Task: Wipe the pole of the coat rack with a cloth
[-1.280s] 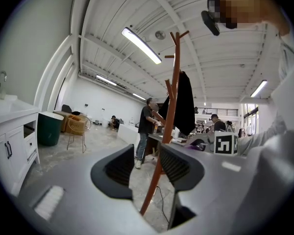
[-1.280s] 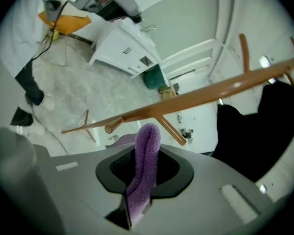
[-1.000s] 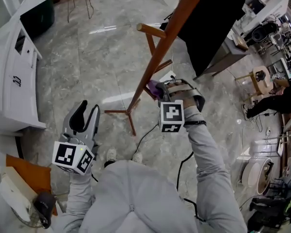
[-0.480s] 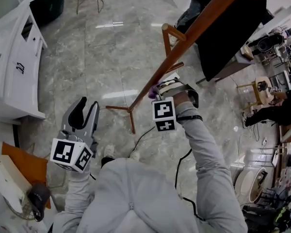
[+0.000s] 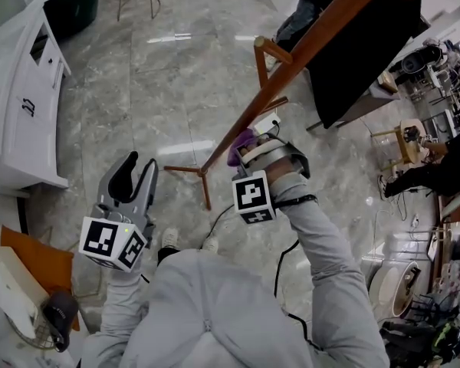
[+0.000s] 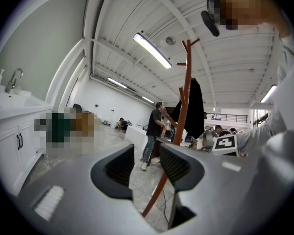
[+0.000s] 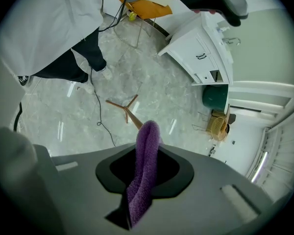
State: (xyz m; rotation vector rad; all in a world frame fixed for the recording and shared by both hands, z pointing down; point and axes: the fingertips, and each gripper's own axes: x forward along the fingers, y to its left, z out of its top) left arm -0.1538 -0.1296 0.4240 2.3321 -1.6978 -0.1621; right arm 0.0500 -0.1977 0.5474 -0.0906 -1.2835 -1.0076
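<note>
**Cloth at the lower pole**

I am standing on a grey marble floor [image 5: 138, 90] in an open workroom, with a white sink cabinet [image 5: 19, 113] at my left. My right gripper [image 5: 248, 150] is pinching the purple cloth [image 7: 143, 175] tight between its jaws and holding it against the slanting wooden pole [image 5: 291, 67] of the coat rack, low above its feet. My left gripper [image 5: 132, 181] is hanging left of the pole, jaws apart, gripping nothing.

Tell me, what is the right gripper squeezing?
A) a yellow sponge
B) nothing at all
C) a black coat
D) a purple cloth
D: the right gripper view shows the purple cloth pinched between the jaws of the right gripper, with one end sticking out past them.
</note>
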